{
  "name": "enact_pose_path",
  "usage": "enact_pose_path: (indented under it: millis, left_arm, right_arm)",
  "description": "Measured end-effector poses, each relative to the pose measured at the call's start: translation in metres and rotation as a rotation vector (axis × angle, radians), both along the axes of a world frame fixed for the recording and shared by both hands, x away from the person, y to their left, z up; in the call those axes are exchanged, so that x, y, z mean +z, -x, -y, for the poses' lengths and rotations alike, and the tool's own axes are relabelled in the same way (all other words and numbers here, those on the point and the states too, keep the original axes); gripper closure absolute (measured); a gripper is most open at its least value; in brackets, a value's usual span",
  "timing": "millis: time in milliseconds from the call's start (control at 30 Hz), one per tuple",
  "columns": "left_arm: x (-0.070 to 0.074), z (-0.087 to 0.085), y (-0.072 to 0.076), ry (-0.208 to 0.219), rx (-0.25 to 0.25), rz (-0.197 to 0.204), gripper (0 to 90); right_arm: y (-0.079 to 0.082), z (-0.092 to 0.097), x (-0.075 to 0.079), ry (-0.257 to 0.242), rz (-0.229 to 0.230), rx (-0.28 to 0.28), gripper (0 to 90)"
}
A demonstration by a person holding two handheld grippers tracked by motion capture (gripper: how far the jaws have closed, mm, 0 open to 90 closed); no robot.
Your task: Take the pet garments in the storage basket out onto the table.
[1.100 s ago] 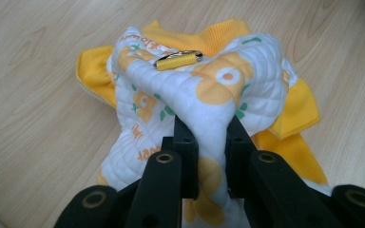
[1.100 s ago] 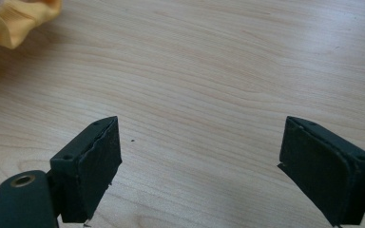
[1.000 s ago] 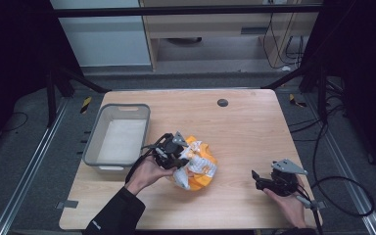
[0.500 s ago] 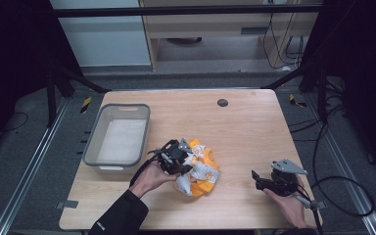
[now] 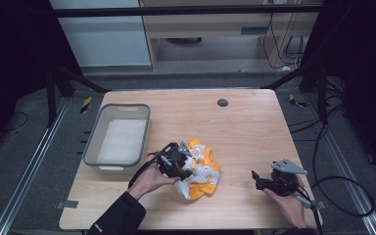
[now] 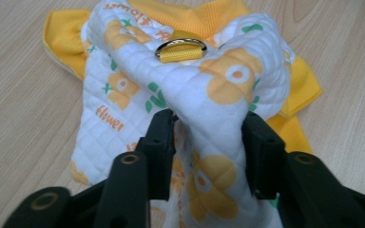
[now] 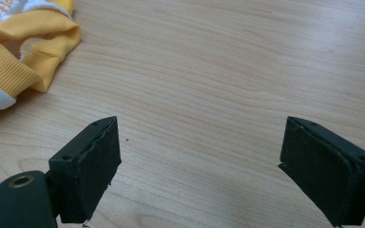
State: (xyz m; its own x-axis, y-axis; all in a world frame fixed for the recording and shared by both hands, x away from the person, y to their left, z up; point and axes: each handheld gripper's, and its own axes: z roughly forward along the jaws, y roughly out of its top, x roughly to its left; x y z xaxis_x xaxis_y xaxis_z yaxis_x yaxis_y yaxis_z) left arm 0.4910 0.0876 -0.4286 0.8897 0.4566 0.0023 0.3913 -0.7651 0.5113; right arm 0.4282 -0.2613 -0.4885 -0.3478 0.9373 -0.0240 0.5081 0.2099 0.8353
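Looks early on: the left tool (image 6: 208,142), jaws just opening around a fold, sits on the flowery yellow garment (image 5: 201,169) mid-surface, grey bin (image 5: 90,147) unfilled at left, right tool (image 7: 202,171) wide open, holding nothing.

A light wooden tabletop (image 5: 245,122) stands on a grey carpeted floor (image 5: 24,161). Behind it sit a pale cabinet (image 5: 98,34) and a wooden shelf unit (image 5: 210,22). Dark shadow covers both sides.

Your right gripper (image 7: 199,166): jaws stood wide apart, nothing between them | beneath: bare wooden table (image 7: 228,71) | upper left corner: yellow-and-white garment (image 7: 24,52), well apart from your jaws
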Motion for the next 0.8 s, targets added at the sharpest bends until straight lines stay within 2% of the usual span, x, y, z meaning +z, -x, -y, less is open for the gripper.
enact_pose_path:
  millis: [33,100,367,500,667,800]
  left_arm:
    - [0.0,0.0,0.0,-0.004,-0.001,0.017,48.5]
    - [0.0,-0.001,0.001,-0.004,0.001,0.024,43.0]
    - [0.005,-0.009,0.003,0.037,0.003,0.027,31.7]
    - [0.011,-0.016,0.007,0.066,0.012,0.045,28.8]
    - [0.014,-0.023,0.013,0.081,0.017,0.056,27.3]
    - [0.017,-0.032,0.018,0.109,0.038,0.081,26.7]
  right_arm:
    - [0.0,0.0,0.0,0.0,0.0,0.0,13.1]
    - [0.0,0.0,0.0,0.0,0.0,0.0,13.1]
    - [0.0,0.0,0.0,0.003,0.004,0.001,12.9]
    - [0.0,0.0,0.0,0.002,0.004,0.0,12.6]
    - [0.0,0.001,0.0,0.001,0.007,0.001,12.4]
    - [0.0,0.001,0.0,-0.002,0.004,-0.002,12.4]
